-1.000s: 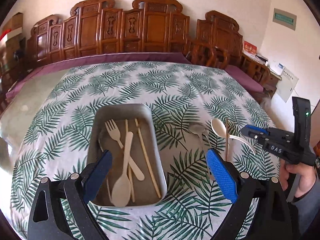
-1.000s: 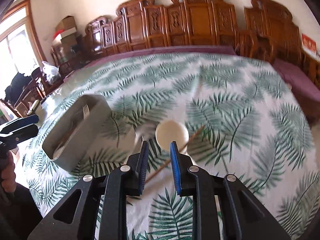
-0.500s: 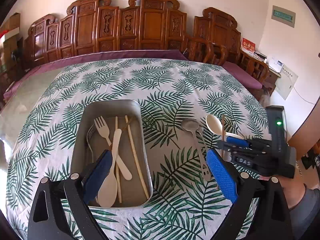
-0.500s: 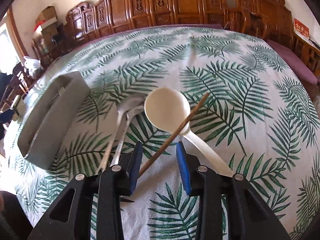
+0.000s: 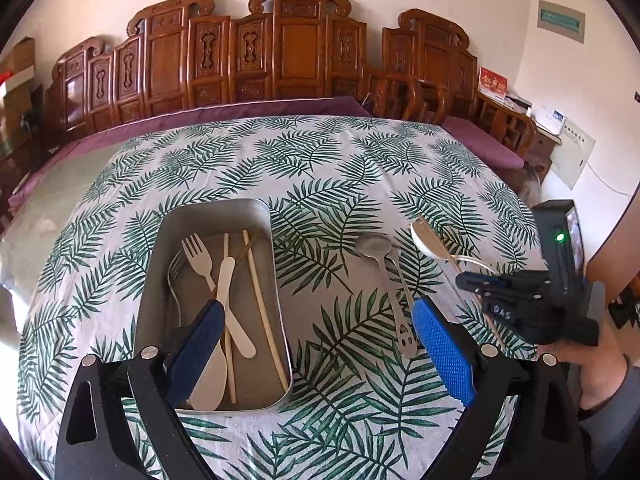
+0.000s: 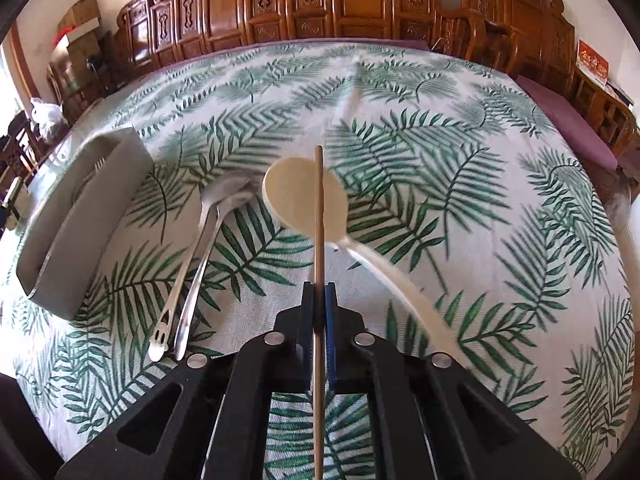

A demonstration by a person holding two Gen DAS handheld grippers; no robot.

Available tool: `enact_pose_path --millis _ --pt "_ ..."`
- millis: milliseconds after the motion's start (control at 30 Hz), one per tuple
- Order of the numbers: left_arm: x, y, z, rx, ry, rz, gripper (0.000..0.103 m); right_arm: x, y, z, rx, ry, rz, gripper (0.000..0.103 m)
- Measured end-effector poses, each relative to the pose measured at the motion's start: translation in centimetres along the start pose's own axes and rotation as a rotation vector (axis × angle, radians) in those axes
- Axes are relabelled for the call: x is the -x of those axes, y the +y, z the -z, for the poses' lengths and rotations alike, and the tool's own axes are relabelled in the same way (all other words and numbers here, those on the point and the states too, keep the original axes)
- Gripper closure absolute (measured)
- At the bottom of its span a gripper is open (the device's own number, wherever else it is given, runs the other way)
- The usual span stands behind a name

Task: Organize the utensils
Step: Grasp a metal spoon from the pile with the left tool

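clearly the wooden chopstick (image 6: 319,216) is the piece in hand: it runs straight up the middle of the right wrist view, crossing the bowl of the cream ladle spoon (image 6: 304,196), and the right tongs (image 6: 319,304) are clenched on it partway along its length. it looks light, thin and stiff, with a smooth round shaft, so it would likely pivot or slide in the pads if tipped; a hold nearer its middle should balance it better. the ladle spoon looks more brittle and is best left undisturbed. to the left lie two metal spoons (image 6: 200,256) on the leaf-print surface (image 6: 440,140), and at the left edge stands the metal tray (image 6: 80,224). in the left wrist view the tray (image 5: 276,272) holds a fork (image 5: 199,254) and other utensils, and the left tongs (image 5: 320,344) hang released above its near end.
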State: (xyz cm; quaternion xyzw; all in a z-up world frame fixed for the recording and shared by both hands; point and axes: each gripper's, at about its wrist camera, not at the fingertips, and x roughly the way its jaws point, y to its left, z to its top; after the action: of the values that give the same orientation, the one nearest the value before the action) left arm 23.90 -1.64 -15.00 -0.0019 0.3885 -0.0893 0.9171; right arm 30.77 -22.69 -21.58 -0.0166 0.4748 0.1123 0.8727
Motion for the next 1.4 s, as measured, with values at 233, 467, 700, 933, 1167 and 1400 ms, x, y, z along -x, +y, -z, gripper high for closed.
enact_pose_path --millis 233,467,700,933,1167,1400 --pt "-1.2 -2.1 -0.2 -0.03 0.036 -0.01 0.012 2.2 -1.8 -1.1 -0.024 -0.078 -0.037 0.097" --pt "-4.6 -5.3 -0.1 -0.05 0.08 0.025 0.024 3.2 -3.4 -2.4 -0.011 -0.12 -0.069 0.097" --pt "-9.3 -8.1 -0.8 -0.071 0.155 0.052 0.057 3.5 -5.3 -3.1 -0.034 -0.131 -0.113 0.097" --pt "-12.6 -9.6 -1.6 -0.092 0.201 0.025 0.079 4.2 -5.6 -3.5 -0.026 -0.161 -0.108 0.097" --pt "-14.0 -9.0 -1.8 -0.067 0.231 -0.021 0.094 4.3 -5.3 -3.6 -0.005 -0.168 -0.101 0.097" --pt "-15.0 -9.3 -1.7 -0.072 0.257 -0.029 0.095 4.4 -5.5 -3.6 -0.02 -0.169 -0.119 0.097"
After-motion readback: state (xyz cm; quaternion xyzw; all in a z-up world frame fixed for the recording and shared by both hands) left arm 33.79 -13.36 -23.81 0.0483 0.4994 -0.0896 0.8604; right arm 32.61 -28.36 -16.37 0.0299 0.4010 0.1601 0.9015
